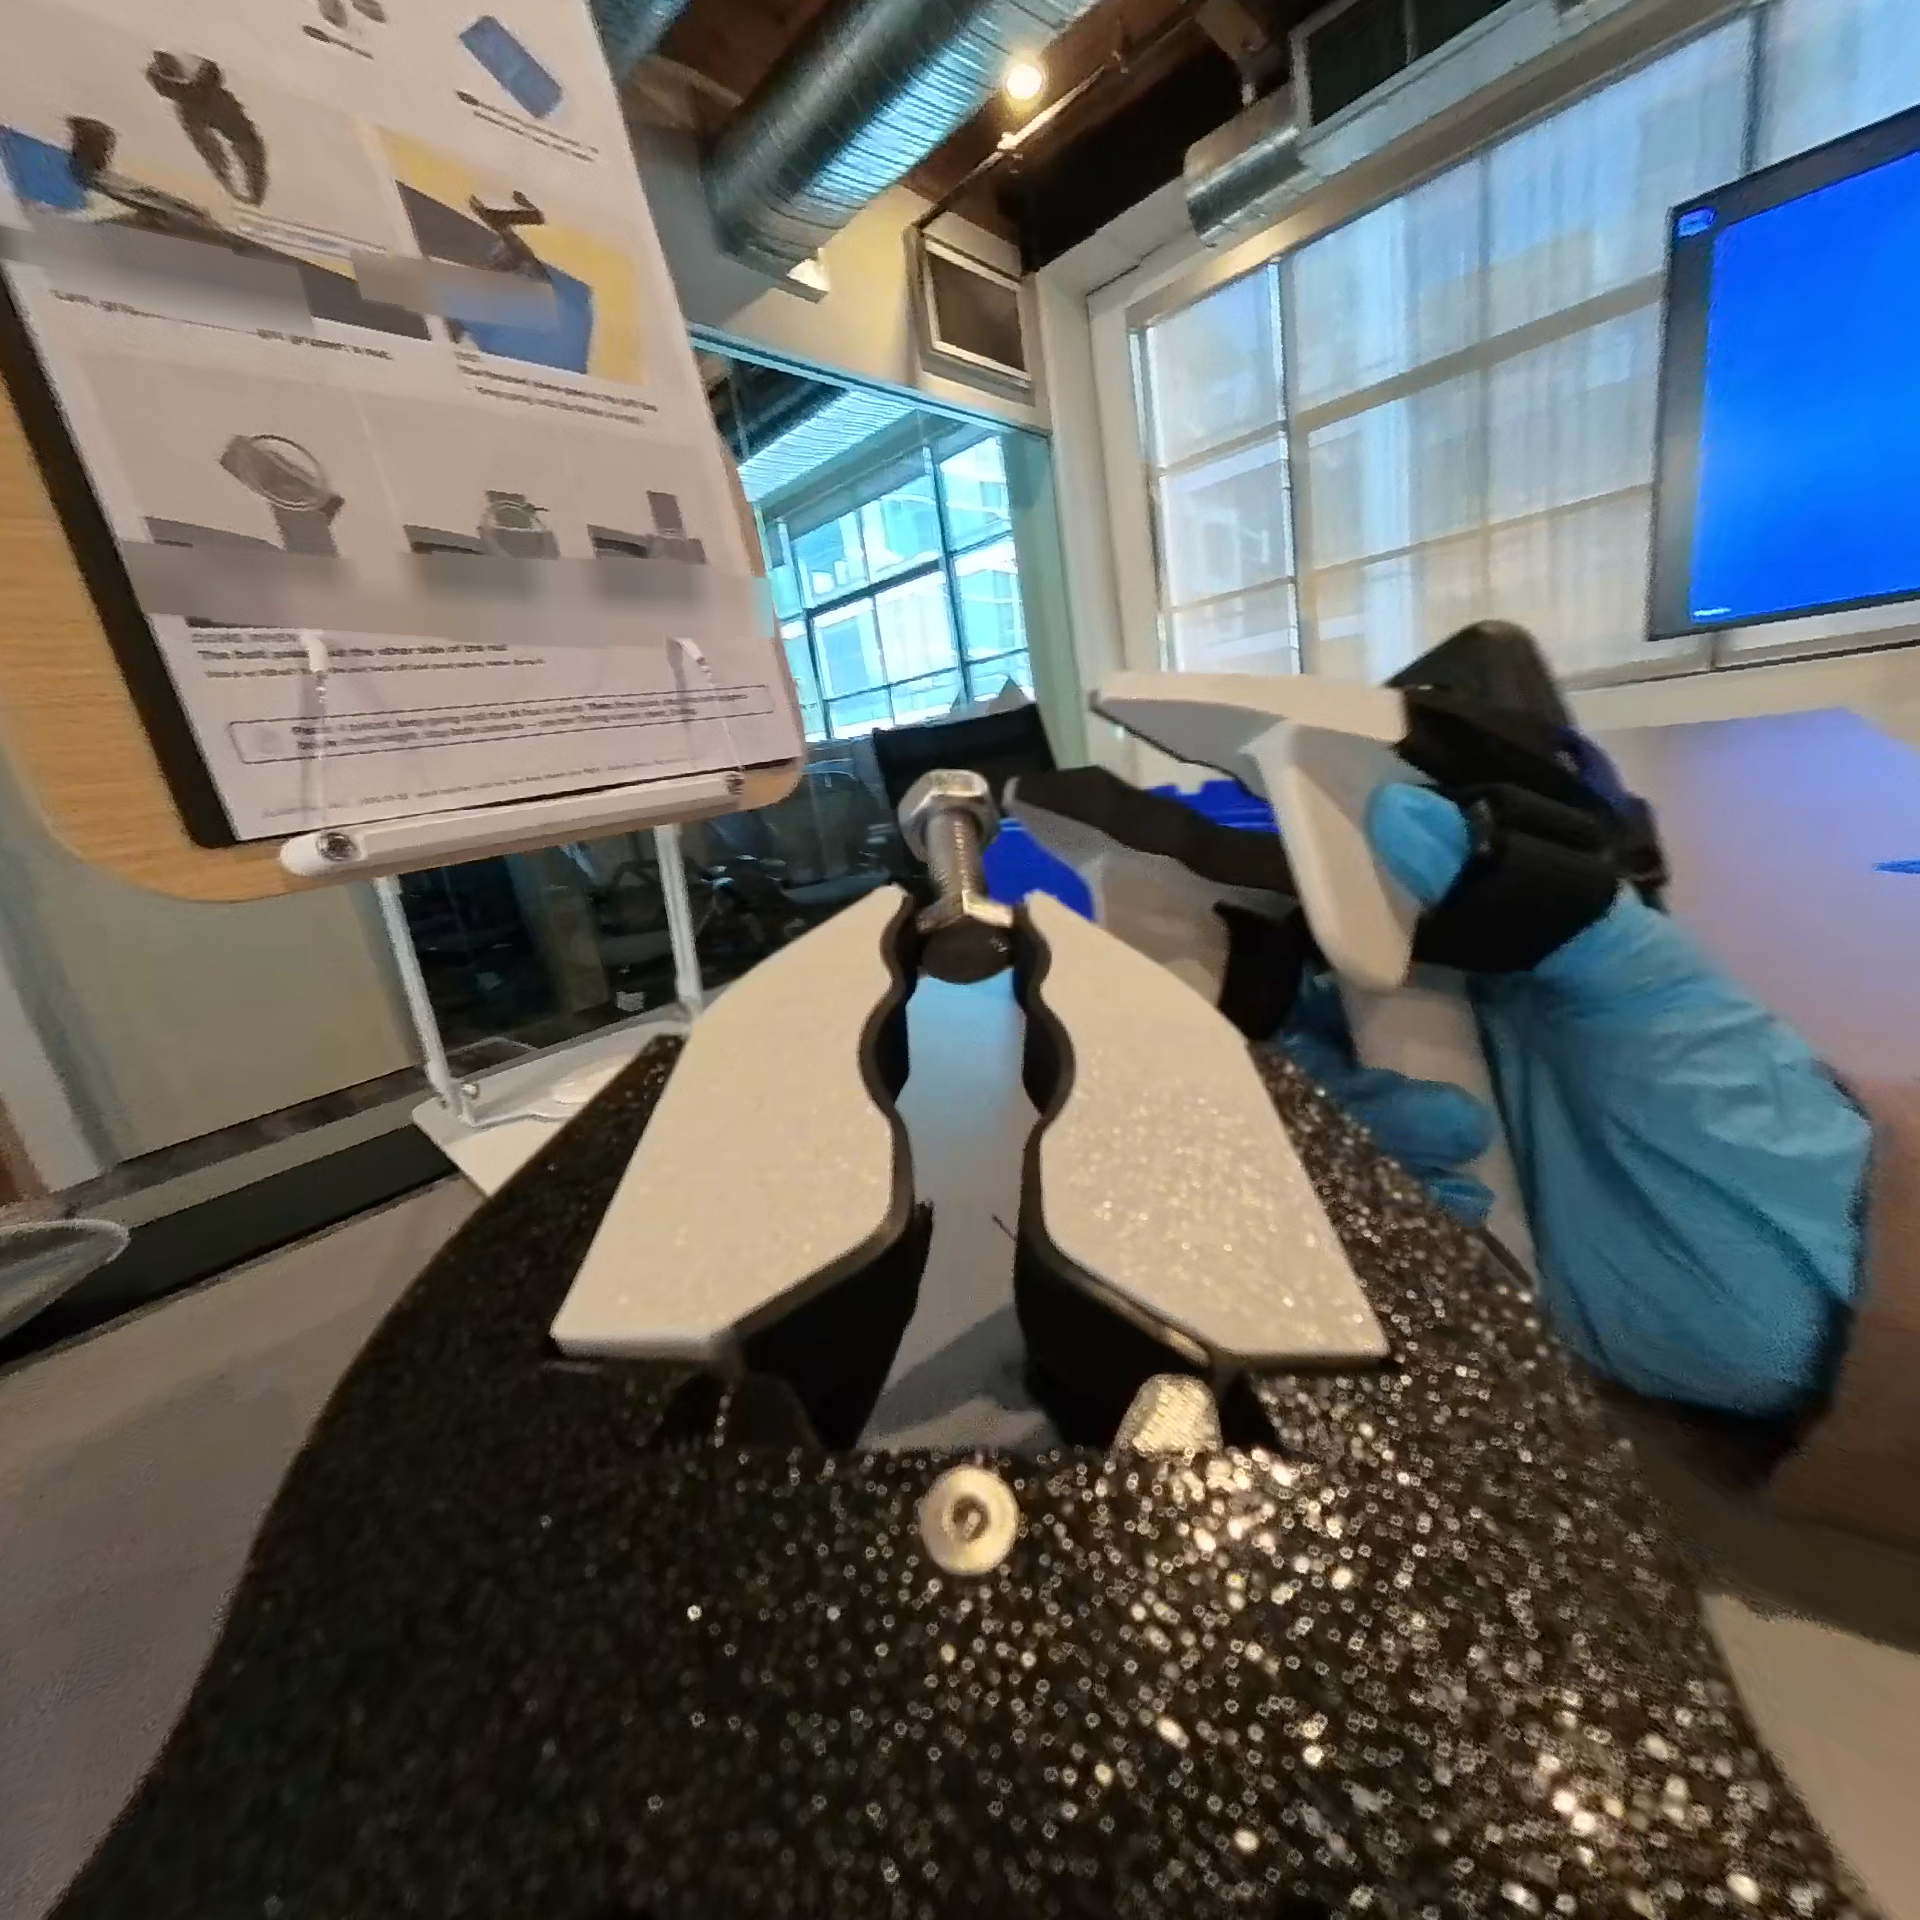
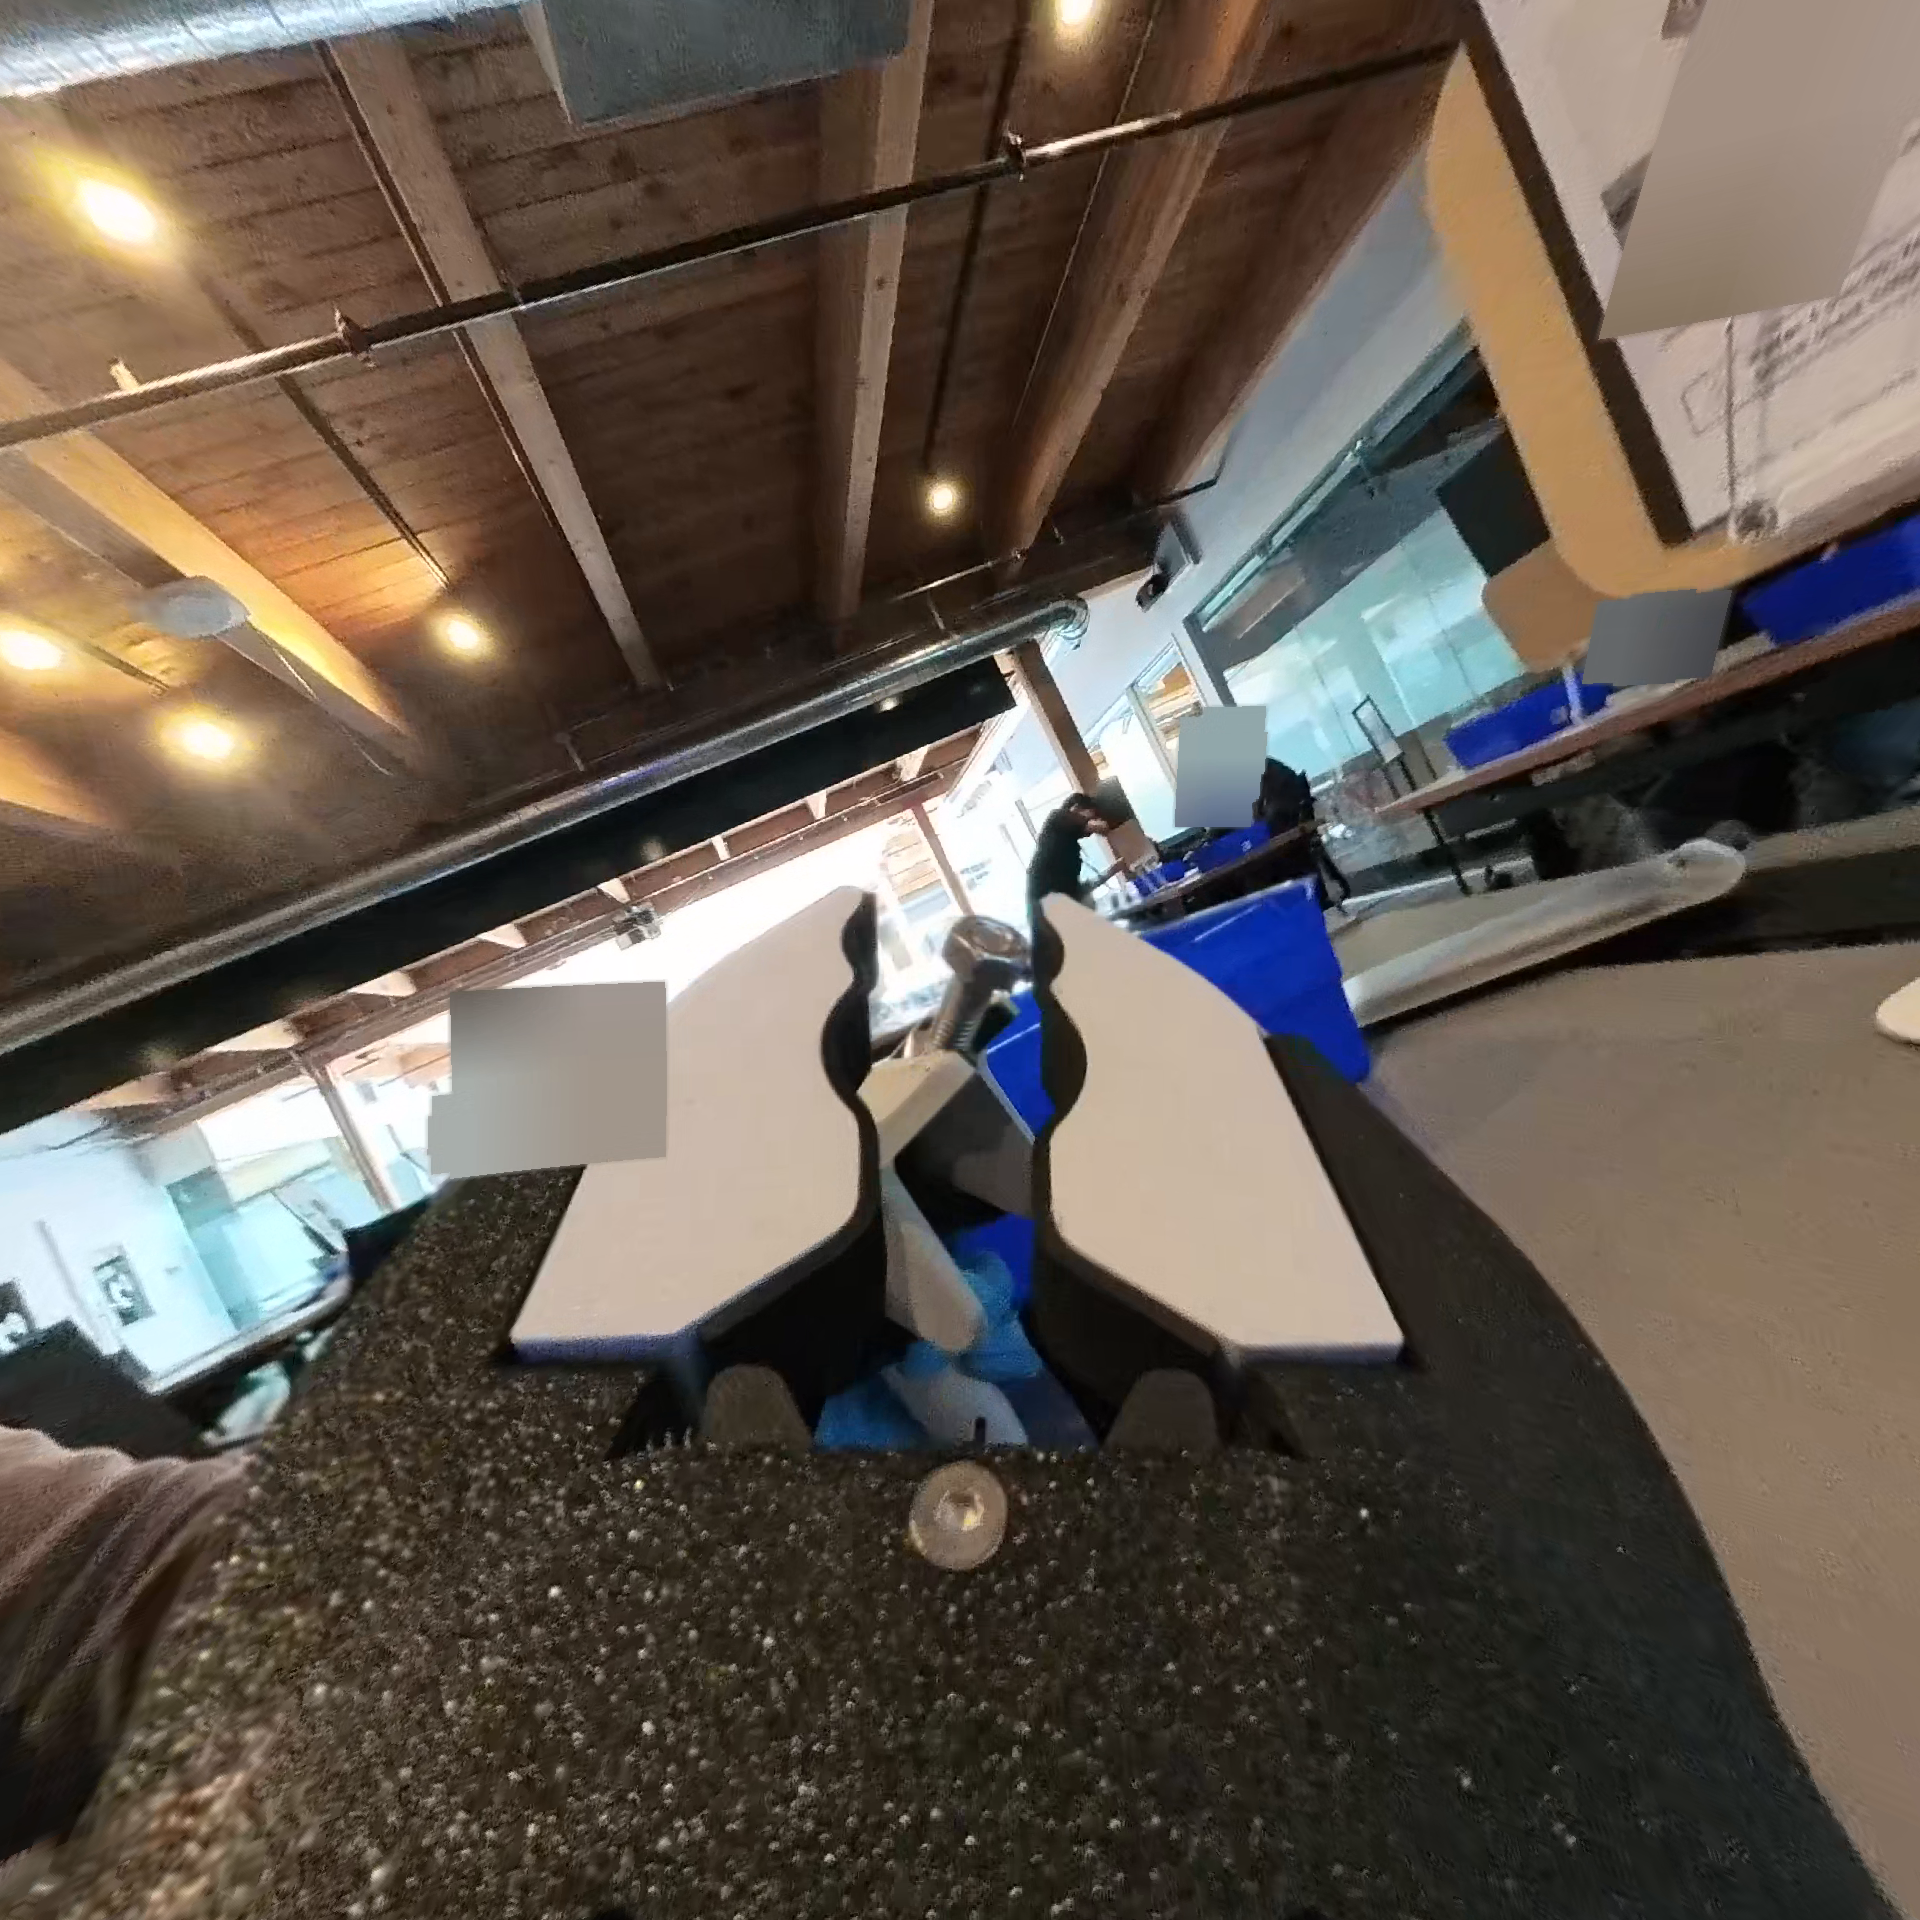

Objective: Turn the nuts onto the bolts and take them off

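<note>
The left gripper (image 1: pixel 961 925) is pinching a steel bolt (image 1: pixel 948 868) by its hexagonal head, which sits wedged between the two white fingertips at the far end of the tongs. The bolt's long axis runs on from the fingers, its threaded shank pointing away from the camera toward about 12 o'clock, tipped very slightly to 11. A nut (image 1: pixel 943 805) sits on the far end of the shank, its hexagonal face turned partly toward the lens. At about 3 o'clock from the nut the right gripper (image 1: pixel 1049 753) reaches in from the right — held by a hand in a blue glove (image 1: pixel 1662 1081) — with its fingers spread and its lower fingertip just beside the nut; whether it touches cannot be told. In the right wrist view the right gripper (image 2: pixel 951 914) stands open, its white fingers apart with nothing clamped between them. Through that gap the bolt (image 2: pixel 961 1013) shows again, rising from the left gripper's tips (image 2: pixel 925 1086) toward about 1 o'clock, with the nut (image 2: pixel 982 945) at its upper end, lying between the right fingertips but nearer the right-hand one. A blue bin (image 2: pixel 1257 977) stands behind at 3 o'clock. In the left wrist view an instruction sheet on a stand (image 1: pixel 343 416) fills the 10 o'clock area, and a blue screen (image 1: pixel 1808 395) hangs at 2 o'clock.
</note>
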Demonstrator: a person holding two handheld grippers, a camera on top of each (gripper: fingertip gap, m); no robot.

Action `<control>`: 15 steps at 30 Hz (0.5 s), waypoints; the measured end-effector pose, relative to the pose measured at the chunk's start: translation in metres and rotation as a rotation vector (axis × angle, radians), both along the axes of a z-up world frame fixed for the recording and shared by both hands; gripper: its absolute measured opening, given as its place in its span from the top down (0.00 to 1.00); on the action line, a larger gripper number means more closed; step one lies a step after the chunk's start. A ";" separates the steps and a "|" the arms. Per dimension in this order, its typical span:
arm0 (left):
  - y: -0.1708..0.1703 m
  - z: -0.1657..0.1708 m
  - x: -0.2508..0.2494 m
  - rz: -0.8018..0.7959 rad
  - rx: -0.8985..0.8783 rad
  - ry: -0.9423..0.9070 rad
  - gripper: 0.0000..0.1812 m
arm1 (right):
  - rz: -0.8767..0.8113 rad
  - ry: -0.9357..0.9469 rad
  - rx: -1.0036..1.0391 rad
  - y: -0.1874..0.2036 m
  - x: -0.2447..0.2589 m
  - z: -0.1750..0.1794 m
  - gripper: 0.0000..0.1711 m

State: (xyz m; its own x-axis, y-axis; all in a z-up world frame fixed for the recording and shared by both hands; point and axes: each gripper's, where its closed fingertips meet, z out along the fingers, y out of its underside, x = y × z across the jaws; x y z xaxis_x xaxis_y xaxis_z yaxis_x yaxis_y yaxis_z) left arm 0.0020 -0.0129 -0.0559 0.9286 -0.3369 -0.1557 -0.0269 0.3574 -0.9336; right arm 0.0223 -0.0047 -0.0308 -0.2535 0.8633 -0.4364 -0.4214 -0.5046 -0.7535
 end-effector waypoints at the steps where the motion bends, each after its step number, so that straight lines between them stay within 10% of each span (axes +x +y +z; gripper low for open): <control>1: 0.005 0.001 -0.004 0.023 0.008 -0.010 0.91 | -0.019 0.007 0.021 0.004 0.001 0.002 0.84; 15: 0.037 0.008 -0.001 0.003 0.076 -0.038 0.91 | -0.042 0.019 0.057 0.039 -0.012 -0.008 0.82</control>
